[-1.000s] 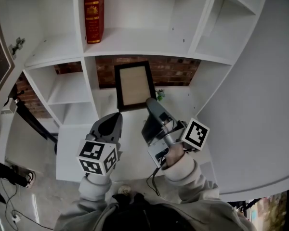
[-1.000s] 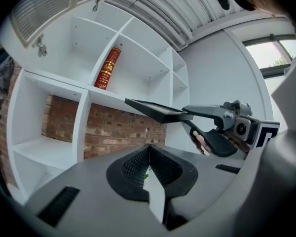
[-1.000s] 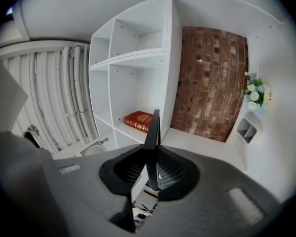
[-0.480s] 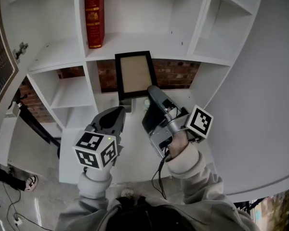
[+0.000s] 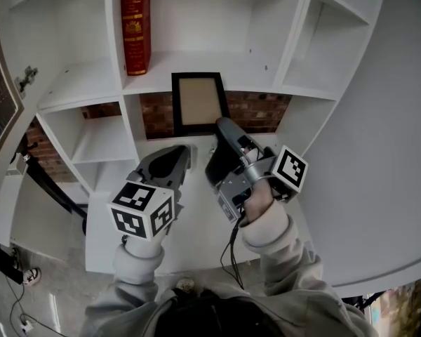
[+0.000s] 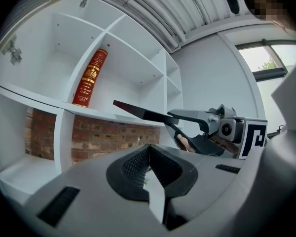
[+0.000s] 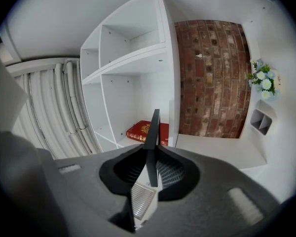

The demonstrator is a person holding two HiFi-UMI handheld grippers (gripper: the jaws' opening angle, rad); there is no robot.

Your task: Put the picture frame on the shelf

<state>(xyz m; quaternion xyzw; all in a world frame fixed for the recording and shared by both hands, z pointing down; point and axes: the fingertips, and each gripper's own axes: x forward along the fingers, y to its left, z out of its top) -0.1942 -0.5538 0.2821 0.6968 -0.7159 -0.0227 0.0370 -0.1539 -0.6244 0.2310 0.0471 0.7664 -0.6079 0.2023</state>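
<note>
Head view: the picture frame (image 5: 198,102) is held upright before the white shelf unit (image 5: 281,83), its top edge at the board on which a red book (image 5: 135,23) stands. Its lower right corner is clamped by the right gripper (image 5: 222,123); the left gripper (image 5: 185,150) is kept just below the frame, apart from it.

Left gripper view: the jaws are seen pressed together, nothing between them.

Right gripper view: the frame's thin black edge is pinched between the pads, with a brick wall (image 7: 212,73) behind.
</note>
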